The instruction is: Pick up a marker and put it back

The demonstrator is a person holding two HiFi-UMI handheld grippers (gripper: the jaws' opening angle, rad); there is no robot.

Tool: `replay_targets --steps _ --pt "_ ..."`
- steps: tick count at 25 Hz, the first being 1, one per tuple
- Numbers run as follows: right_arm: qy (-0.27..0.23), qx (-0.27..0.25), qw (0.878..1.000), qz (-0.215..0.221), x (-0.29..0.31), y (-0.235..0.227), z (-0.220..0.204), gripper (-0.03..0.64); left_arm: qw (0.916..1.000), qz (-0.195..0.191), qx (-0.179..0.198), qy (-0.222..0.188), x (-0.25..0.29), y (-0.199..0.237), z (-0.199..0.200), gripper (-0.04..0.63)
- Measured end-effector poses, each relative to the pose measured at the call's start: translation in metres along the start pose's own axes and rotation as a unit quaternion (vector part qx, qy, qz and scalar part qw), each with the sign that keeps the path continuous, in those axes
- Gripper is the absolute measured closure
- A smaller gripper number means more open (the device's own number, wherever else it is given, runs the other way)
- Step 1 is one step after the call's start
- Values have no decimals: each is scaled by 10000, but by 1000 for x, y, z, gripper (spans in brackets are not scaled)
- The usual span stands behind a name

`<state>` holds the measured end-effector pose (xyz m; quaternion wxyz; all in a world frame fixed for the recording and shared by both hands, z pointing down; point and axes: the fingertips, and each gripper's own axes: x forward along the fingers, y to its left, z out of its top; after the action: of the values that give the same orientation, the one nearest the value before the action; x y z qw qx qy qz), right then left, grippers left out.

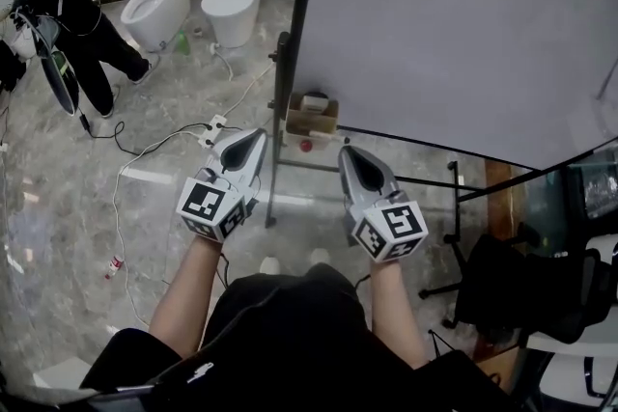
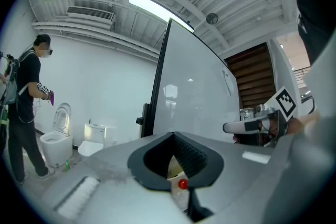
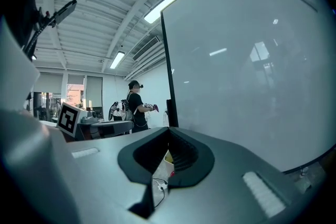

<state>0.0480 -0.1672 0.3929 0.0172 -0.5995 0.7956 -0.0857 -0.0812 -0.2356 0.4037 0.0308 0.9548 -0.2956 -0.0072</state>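
A large whiteboard [image 1: 454, 24] stands on a black frame in front of me. On the frame's low shelf sits a small cardboard box [image 1: 311, 116] with a small red round thing [image 1: 306, 146] just before it; the same red thing [image 2: 182, 184] shows through the left jaws. I cannot make out a marker as such. My left gripper [image 1: 259, 135] and right gripper [image 1: 350, 152] are held side by side and point at the shelf, short of it. Both are shut with nothing between their pads, as the left gripper view [image 2: 170, 135] and the right gripper view [image 3: 168, 129] show.
Another person [image 1: 68, 5] stands at the far left by two white toilets [image 1: 159, 0]. A power strip [image 1: 212, 128] and white cables lie on the floor left of the frame. A black chair [image 1: 521, 294] stands at the right.
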Motion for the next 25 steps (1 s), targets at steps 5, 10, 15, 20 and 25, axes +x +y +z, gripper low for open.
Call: replay_targets --steps 5,10,15,20,25 --pt "96 27 9999 68 -8 -29 -5 607 9995 283 -130 -51 8 -11 2 589" --pt "189 -49 9995 231 -9 -56 -18 607 9990 404 -172 -24 24 -31 -2 589" --pt "269 -55 9981 560 -3 -69 -33 587 9984 530 -181 -40 36 -48 -6 589" --pt "450 -84 9954 845 7 -74 -46 541 9972 724 -178 31 40 -56 -13 589" --pt "703 -130 9914 1093 23 -74 -61 475 9957 898 -190 95 40 -56 -18 589"
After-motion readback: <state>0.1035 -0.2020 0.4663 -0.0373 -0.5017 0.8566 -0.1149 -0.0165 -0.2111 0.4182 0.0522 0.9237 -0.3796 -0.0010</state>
